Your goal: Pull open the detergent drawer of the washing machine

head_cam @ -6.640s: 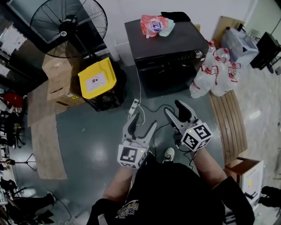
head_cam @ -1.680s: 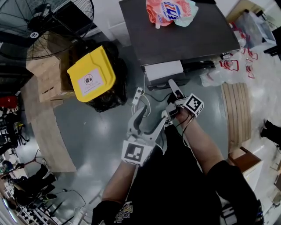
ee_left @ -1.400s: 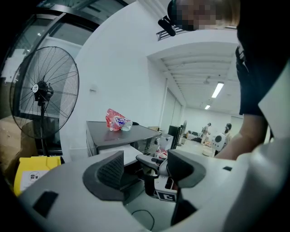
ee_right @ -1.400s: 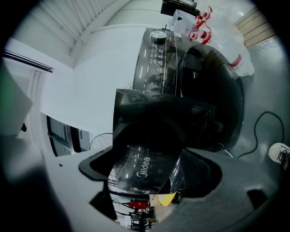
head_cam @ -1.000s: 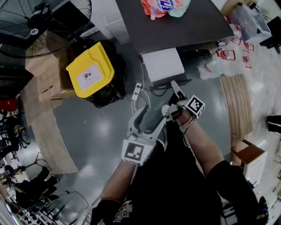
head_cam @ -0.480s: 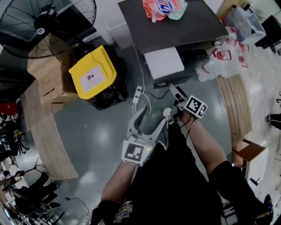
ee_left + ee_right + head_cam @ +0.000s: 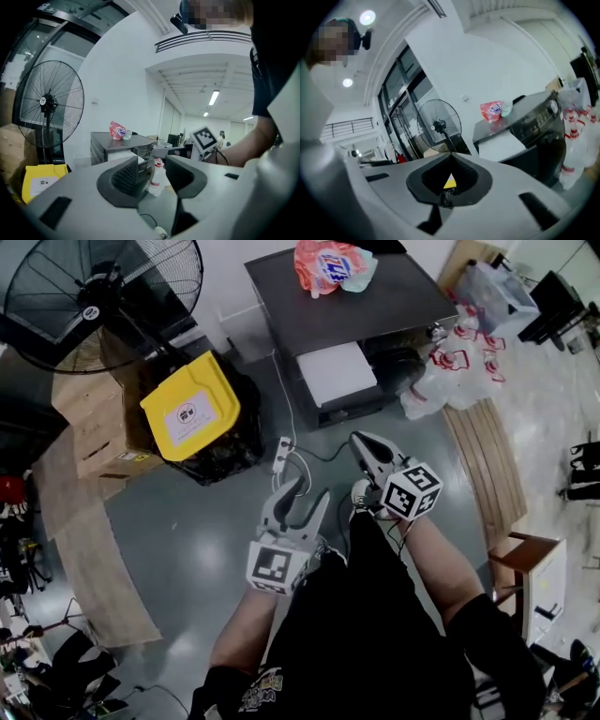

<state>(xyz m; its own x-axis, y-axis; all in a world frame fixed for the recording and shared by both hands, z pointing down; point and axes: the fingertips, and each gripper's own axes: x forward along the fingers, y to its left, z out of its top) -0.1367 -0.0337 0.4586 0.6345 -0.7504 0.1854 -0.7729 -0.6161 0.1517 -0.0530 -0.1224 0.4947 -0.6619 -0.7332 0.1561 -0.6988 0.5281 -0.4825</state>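
The dark grey washing machine (image 7: 375, 306) stands at the top of the head view, and its white detergent drawer (image 7: 336, 373) sticks out of the front. My right gripper (image 7: 366, 446) hovers short of the drawer with its jaws shut on nothing. My left gripper (image 7: 309, 491) is lower left over the floor; its jaws are closing with nothing between them. The left gripper view shows a gap between the pads (image 7: 126, 176), with the machine (image 7: 110, 143) beyond. In the right gripper view the shut gripper (image 7: 446, 194) points toward the machine (image 7: 534, 124) and the drawer (image 7: 501, 145).
A red detergent pouch (image 7: 323, 263) lies on the machine top. A yellow-lidded bin (image 7: 192, 409), cardboard boxes (image 7: 89, 423) and a big fan (image 7: 103, 292) stand to the left. A power strip with cables (image 7: 281, 454) lies on the floor. White bags (image 7: 450, 371) and a slatted board (image 7: 487, 465) are at right.
The drawer has come out of the machine. My right gripper has drawn back from it, rolled over and shut. The left jaws have narrowed and that gripper has shifted.
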